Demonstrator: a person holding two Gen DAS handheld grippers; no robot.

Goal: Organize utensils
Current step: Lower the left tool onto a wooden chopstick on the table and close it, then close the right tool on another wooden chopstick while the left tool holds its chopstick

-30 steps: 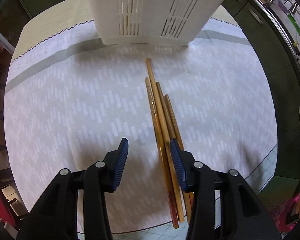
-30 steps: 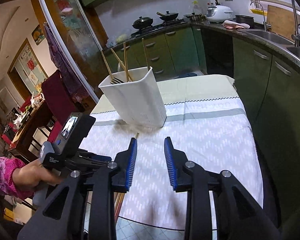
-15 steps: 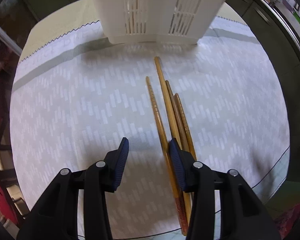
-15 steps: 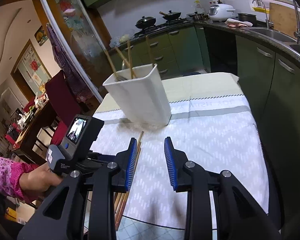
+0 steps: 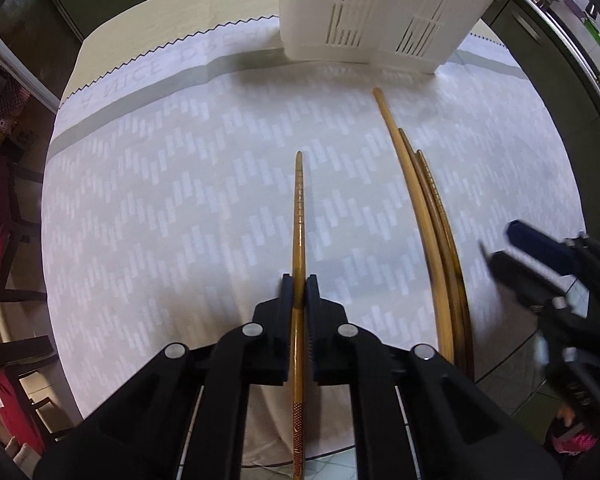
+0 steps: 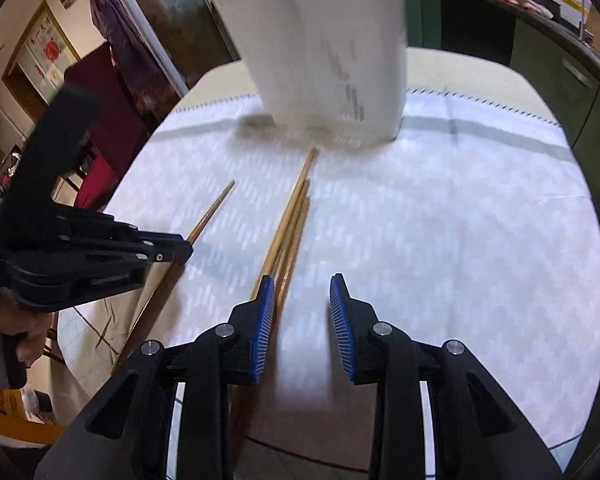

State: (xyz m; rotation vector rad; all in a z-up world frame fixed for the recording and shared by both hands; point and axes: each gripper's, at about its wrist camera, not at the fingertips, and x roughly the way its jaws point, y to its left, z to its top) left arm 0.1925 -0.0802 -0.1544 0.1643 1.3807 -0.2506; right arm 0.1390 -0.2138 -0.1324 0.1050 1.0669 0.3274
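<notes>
- The left gripper [image 5: 299, 286] points steeply down at the table, its blue pads clamped on a single wooden chopstick [image 5: 299, 216] that runs between them toward the white utensil holder [image 5: 380, 12].
- The right gripper [image 6: 302, 308] has its jaws parted with nothing between them; its left pad sits just beside the three other chopsticks [image 6: 290, 216].
- Those three lie bundled on the patterned tablecloth [image 5: 160, 220], apart from the gripped one, tips near the holder's base.
- A hand [image 6: 16, 336] grips the left tool's handle.
</notes>
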